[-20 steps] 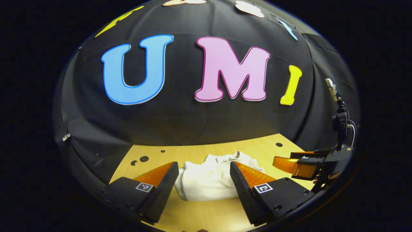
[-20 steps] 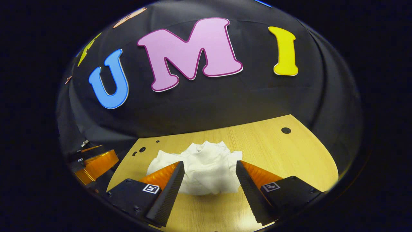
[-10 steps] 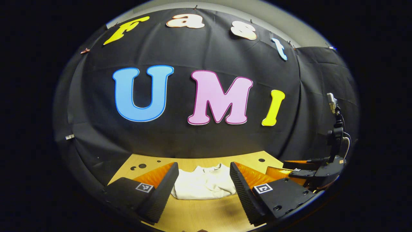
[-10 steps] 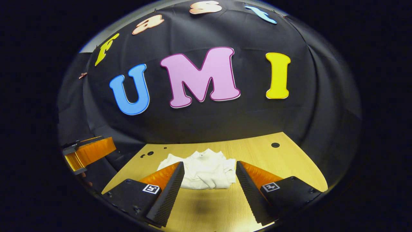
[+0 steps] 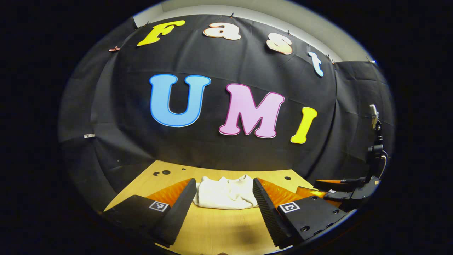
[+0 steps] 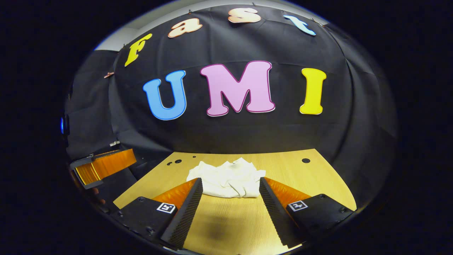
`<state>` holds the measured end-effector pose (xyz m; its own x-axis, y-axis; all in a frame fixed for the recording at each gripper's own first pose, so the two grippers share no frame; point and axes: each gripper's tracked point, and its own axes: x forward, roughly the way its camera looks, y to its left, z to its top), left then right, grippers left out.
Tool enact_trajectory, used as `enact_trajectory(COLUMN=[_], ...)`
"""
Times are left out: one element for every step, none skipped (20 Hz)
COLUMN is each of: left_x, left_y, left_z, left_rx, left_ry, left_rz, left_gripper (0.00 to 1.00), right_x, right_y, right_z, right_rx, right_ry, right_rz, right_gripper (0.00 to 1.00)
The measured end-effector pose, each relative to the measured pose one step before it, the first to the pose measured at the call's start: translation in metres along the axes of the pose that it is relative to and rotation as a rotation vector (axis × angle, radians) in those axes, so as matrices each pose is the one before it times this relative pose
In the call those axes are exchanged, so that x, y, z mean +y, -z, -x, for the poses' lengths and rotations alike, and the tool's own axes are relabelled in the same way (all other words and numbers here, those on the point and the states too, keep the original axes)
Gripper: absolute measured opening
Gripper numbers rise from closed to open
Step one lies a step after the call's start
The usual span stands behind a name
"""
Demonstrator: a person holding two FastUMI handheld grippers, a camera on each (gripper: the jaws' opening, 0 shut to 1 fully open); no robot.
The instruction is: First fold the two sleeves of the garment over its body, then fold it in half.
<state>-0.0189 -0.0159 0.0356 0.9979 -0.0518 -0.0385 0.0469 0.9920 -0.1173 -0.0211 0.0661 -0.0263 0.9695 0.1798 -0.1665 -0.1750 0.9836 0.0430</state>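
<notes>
A white garment is seen lying in a folded, rumpled bundle on the wooden table, toward the far edge near the black cloth wall. The left gripper is held above the table short of the garment, its jaws wide apart and holding nothing. The right gripper is likewise held clear of the cloth, jaws wide and empty. At the right edge of the left gripper view, the right gripper is seen side-on, probably apart from the garment.
</notes>
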Motion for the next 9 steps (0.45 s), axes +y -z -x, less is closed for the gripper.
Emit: enact_trajectory(left_x=[0.00241, 0.00106, 0.00103, 0.00158, 0.00067, 0.00117, 0.00013, 0.00061, 0.00041], left_y=[0.00103, 0.00288, 0.00140, 0.00426, 0.00236, 0.00319, 0.00160, 0.00144, 0.00032], left_z=[0.00414, 0.00421, 0.00387, 0.00279, 0.00156, 0.00091, 0.00064, -0.00057, -0.00110], left_rx=[-0.00462, -0.00007, -0.00098, 0.00372, 0.00307, 0.00697, 0.00516, 0.00187, 0.00215], left_ry=[-0.00678, -0.00434, -0.00418, -0.00338, -0.00055, -0.00109, 0.00118, -0.00115, 0.00031], left_rz=[0.00997, 0.01123, 0.00908, 0.00753, 0.00457, 0.00091, -0.00271, -0.00351, -0.00084], left_gripper=[0.98, 0.98, 0.98, 0.98, 0.98, 0.98, 0.98, 0.98, 0.98], right_x=[-0.00175, 0.00296, 0.00254, 0.00221, 0.00081, -0.00018, 0.00108, -0.00042, -0.00003], right_y=[0.00102, 0.00028, 0.00165, 0.00218, 0.00118, -0.00078, 0.00004, 0.00116, 0.00219], right_z=[0.00168, 0.00180, 0.00092, 0.00104, 0.00104, 0.00071, -0.00061, -0.00014, -0.00026], right_rx=[-0.00447, -0.00288, 0.00006, 0.00386, 0.00374, -0.00290, -0.00144, 0.00185, 0.00574], right_ry=[0.00110, -0.00405, -0.00266, -0.00225, -0.00153, -0.00057, -0.00103, 0.00051, 0.00030], right_rz=[0.00423, -0.00768, -0.00836, -0.00295, 0.00029, -0.00047, -0.00032, 0.00155, 0.00068], right_gripper=[0.98, 0.98, 0.98, 0.98, 0.98, 0.98, 0.98, 0.98, 0.98])
